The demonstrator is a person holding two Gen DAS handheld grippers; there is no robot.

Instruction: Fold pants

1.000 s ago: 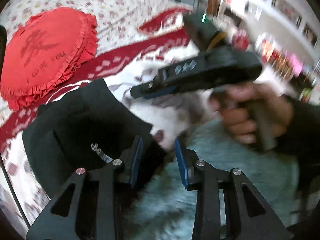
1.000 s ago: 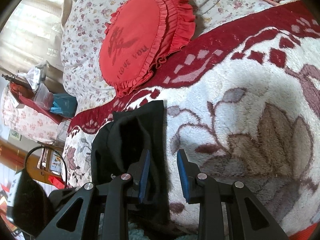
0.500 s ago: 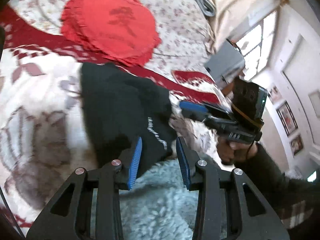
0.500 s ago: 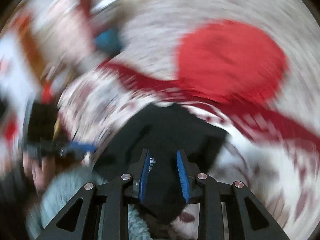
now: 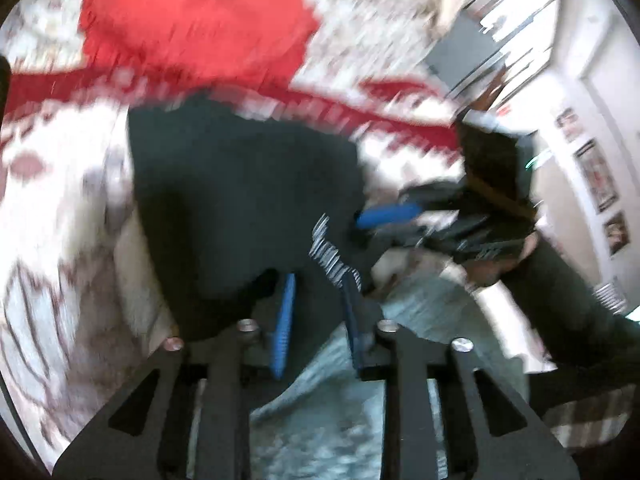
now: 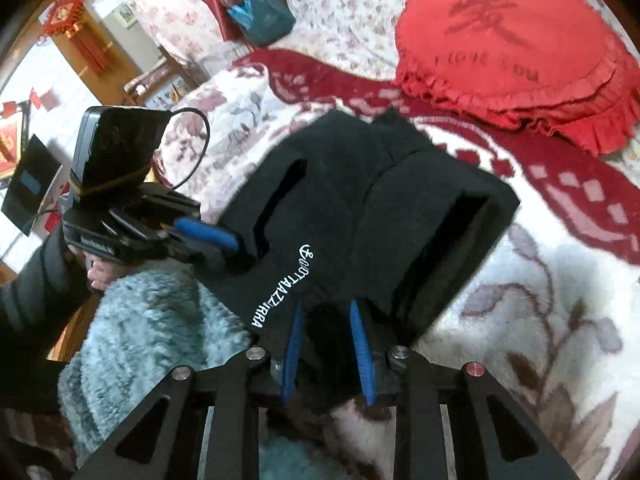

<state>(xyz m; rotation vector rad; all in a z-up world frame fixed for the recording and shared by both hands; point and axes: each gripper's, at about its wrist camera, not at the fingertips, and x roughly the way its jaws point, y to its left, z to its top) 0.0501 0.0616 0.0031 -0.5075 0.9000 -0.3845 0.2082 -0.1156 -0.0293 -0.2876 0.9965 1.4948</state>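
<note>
Black pants with white lettering lie folded into a thick bundle on the floral blanket. They also show, blurred, in the left wrist view. My right gripper has its blue fingers on either side of the bundle's near edge, with cloth between them. My left gripper also has black cloth between its fingers at the near edge. In the right wrist view the left gripper's blue fingers touch the bundle's left side. In the left wrist view the right gripper's blue finger touches the bundle's right side.
A round red frilled cushion lies behind the pants. A fluffy pale blue blanket lies under the near edge. A teal bag and furniture stand beyond the bed on the left.
Both grippers have moved in on the near edge of the folded pants, and cloth now sits between the fingers of each. The left wrist view has become blurred with motion.
</note>
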